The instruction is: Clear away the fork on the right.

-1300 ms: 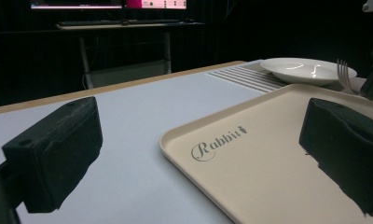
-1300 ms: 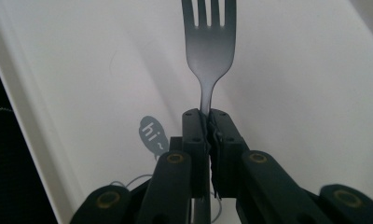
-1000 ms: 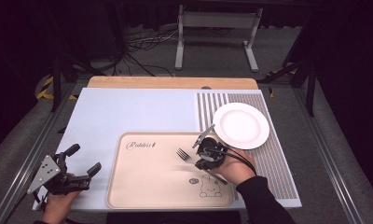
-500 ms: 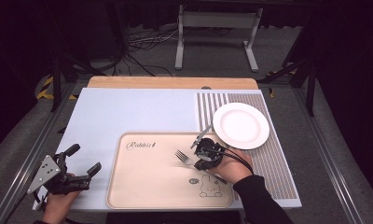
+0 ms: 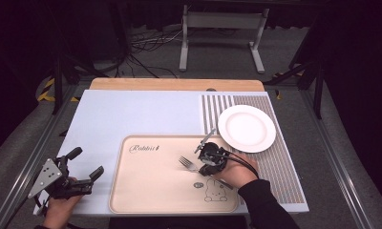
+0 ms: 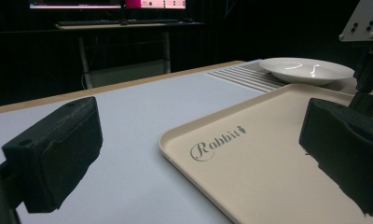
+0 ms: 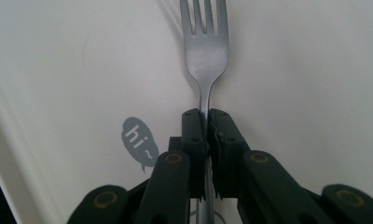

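My right gripper (image 7: 207, 140) has its black fingers (image 7: 194, 140) pinched narrow on the neck of the silver metal fork (image 7: 205, 51), tines pointing to twelve o'clock from the grip, its long axis straight along my fingers. The fork lies low over the beige rectangular plastic tray (image 5: 151, 191), near its three o'clock side, beside the printed rabbit. My left gripper (image 5: 77, 179) rests at the tray's nine o'clock, on the pale blue tabletop (image 5: 132, 114), fingers (image 6: 58, 154) wide and empty. Farther out, at about one o'clock from the fork, sits the round white plate (image 5: 246, 128), nearer my right hand, which I judge the likelier destination.
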Demonstrator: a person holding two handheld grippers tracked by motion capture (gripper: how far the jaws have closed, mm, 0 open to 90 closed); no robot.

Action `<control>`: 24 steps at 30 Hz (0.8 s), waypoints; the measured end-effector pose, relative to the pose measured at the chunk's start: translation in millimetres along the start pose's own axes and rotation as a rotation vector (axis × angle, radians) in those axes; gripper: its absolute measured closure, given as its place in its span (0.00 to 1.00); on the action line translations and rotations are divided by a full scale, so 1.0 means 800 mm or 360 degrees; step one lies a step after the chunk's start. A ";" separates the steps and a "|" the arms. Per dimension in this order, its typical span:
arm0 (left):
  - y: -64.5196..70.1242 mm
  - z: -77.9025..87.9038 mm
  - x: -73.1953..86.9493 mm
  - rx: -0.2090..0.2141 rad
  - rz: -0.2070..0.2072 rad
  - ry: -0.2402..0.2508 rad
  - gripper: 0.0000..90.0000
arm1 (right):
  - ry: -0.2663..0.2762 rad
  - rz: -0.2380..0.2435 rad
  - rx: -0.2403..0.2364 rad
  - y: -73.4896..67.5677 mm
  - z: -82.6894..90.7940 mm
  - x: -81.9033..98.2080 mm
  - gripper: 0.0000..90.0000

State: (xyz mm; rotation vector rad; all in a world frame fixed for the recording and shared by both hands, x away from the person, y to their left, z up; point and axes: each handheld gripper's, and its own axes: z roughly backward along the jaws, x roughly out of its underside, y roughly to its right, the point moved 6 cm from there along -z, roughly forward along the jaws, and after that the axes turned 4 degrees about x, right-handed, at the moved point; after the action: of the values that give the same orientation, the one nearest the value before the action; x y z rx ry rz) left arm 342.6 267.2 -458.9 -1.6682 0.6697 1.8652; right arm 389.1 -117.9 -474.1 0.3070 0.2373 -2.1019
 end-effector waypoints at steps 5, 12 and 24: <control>0.000 0.000 0.000 -0.0001 0.0006 0.0002 0.00 | -0.0009 0.0002 -0.0019 -0.002 0.000 0.001 0.95; 0.000 0.000 0.000 0.0002 0.0004 -0.0003 0.00 | -0.0022 -0.0006 -0.0043 -0.005 0.000 0.002 0.95; 0.000 -0.001 0.001 0.0001 0.0006 -0.0003 0.00 | 0.0059 -0.0041 -0.0056 -0.002 0.004 0.001 0.74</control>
State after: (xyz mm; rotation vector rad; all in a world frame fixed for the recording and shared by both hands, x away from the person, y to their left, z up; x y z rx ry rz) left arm 343.0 266.6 -459.5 -1.6658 0.6729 1.8690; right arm 386.6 -118.5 -471.2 0.3235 0.3011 -2.1164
